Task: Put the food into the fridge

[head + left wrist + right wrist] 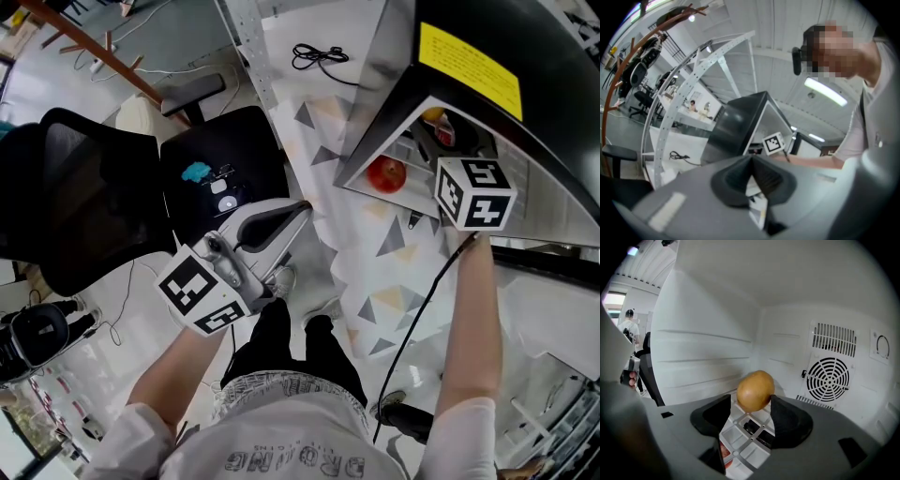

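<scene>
Head view, left side: black office chair [84, 206] beside the person, seat facing up.

Left hand-held gripper [298, 211]: held low in front of the person, just right of the chair and well apart from the fridge. In the left gripper view its pads meet at the tips, so it is closed with nothing between them.

Floor: pale mat [394, 253] with a triangle print runs from the person's feet to the fridge. A black cable [319, 56] lies coiled on the far part of it.

Fridge [375, 103]: small, dark, standing open on the right. A red apple [386, 174] sits low inside near the front.

Right hand-held gripper [750, 399]: reached into the fridge, with the marker cube at the opening. Jaws apart. The potato [756, 391] stands between the pad tips; it touches the right pad, and a thin gap shows at the left pad. It appears to rest on the white grid shelf [740, 437], though contact there is not certain. Some red shows below the shelf through the grid.

Round fan grille [828, 378] is on the back wall, right of the potato.
</scene>
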Motion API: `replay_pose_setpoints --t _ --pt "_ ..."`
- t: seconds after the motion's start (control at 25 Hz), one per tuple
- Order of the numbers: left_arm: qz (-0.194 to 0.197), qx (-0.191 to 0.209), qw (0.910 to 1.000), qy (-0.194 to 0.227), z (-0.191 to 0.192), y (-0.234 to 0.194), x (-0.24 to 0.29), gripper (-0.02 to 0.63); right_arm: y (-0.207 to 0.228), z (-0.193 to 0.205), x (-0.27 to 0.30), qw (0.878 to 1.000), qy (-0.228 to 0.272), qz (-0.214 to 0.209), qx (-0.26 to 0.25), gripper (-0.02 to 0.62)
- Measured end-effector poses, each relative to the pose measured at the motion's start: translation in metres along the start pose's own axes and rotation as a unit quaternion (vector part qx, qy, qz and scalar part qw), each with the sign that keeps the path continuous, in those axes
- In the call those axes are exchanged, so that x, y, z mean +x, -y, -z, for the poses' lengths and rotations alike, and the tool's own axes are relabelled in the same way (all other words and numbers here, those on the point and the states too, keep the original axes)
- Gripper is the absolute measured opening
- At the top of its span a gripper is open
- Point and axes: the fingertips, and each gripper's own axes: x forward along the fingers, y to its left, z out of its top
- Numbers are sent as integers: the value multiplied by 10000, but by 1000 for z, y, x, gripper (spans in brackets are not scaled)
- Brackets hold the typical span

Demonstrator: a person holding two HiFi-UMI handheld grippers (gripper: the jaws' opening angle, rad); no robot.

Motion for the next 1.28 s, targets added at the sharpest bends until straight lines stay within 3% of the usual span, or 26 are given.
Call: replay_pose_setpoints --t 0.92,1.28 --pt "154 130 9998 12 -11 21 -8 6 -5 3 -31 9998 66 149 125 253" --pt "250 293 9993 25 -19 36 -10 6 -19 -4 -60 9989 312 152 323 253"
